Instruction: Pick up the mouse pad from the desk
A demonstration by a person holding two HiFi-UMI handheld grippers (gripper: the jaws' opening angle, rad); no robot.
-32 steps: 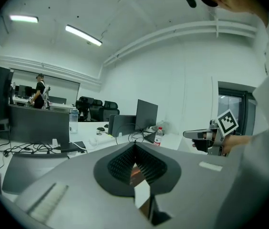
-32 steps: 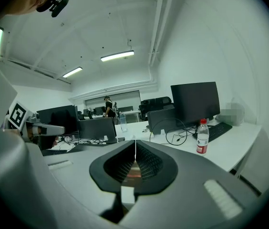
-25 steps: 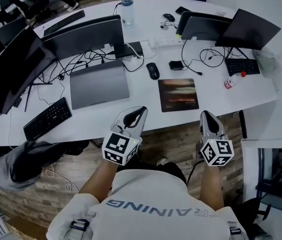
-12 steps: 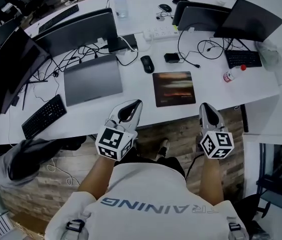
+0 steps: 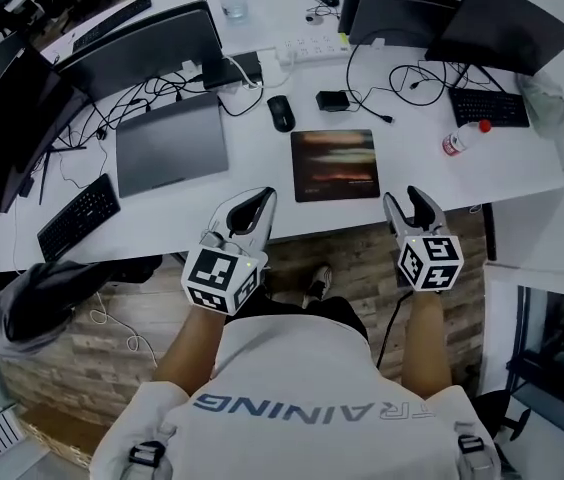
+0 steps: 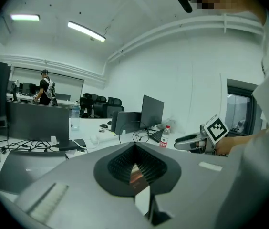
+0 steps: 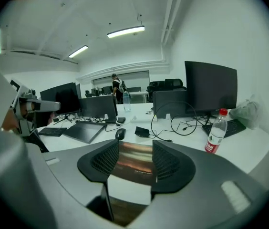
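While it lies flat on the white desk, close to the front edge, the mouse pad shows as a dark rectangle with a blurred orange-brown print, and neither gripper touches it. The right gripper hovers at the desk's front edge, just off the pad's near right corner. Its jaws have just been opening and now stand spread with nothing held; its own view frames the pad through the gap, farther off. The left gripper hangs near the same edge, to the pad's left, its jaws drawn together to a thin slit and empty. Behind the pad sit a black mouse and a small black box. A closed grey laptop lies to the left and a red-capped bottle to the right.
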